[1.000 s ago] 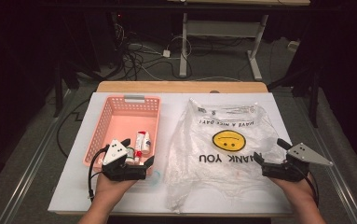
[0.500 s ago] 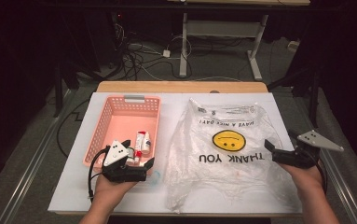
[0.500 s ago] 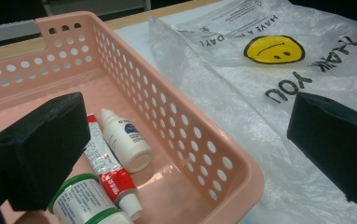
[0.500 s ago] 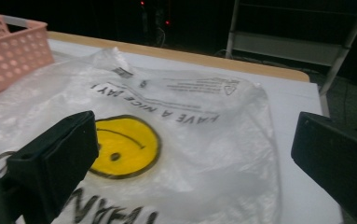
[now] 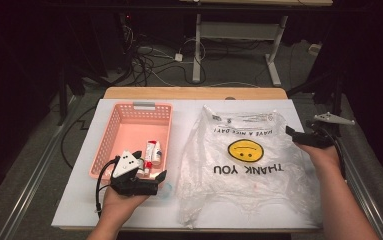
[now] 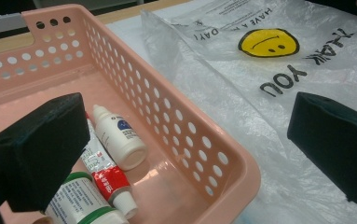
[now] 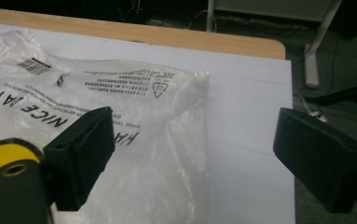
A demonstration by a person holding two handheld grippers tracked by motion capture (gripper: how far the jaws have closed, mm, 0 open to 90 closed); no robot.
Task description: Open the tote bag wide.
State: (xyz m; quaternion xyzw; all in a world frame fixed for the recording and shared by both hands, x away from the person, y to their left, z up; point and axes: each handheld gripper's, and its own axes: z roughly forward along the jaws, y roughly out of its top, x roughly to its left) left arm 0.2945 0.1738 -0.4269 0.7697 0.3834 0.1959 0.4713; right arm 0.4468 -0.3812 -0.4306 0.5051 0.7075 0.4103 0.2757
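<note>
While I hold the left tool [image 5: 151, 181] low at the near corner of the pink basket [image 5: 110, 134], the high view shows my right tool [image 5: 293, 136] out at the far right edge of the clear plastic bag [image 5: 249, 170], which lies flat on the white tabletop [image 5: 79, 200] with its printed smiley and lettering upside down to me. The bag sits just beside the basket, I judge so that the basket's contents can go straight across into it. From the left gripper view, the jaws stand spread with nothing between them; one hangs over the basket's inside, the other over the bag, straddling the basket's wall. Inside lie a small white bottle [image 6: 119, 136], a red-and-white tube [image 6: 105, 173] touching it, and a green-banded container [image 6: 85, 205] at the nearest corner, all on their sides. From the right gripper view, the jaws are apart, having just been closing a little, with nothing pinched; the bag's crinkled corner [image 7: 185, 88] lies below and between them, bare tabletop under the right-hand jaw. I read this as lining up on the bag's edge to lift or open it, while the left waits by the items. Thin film may slip or bunch.
</note>
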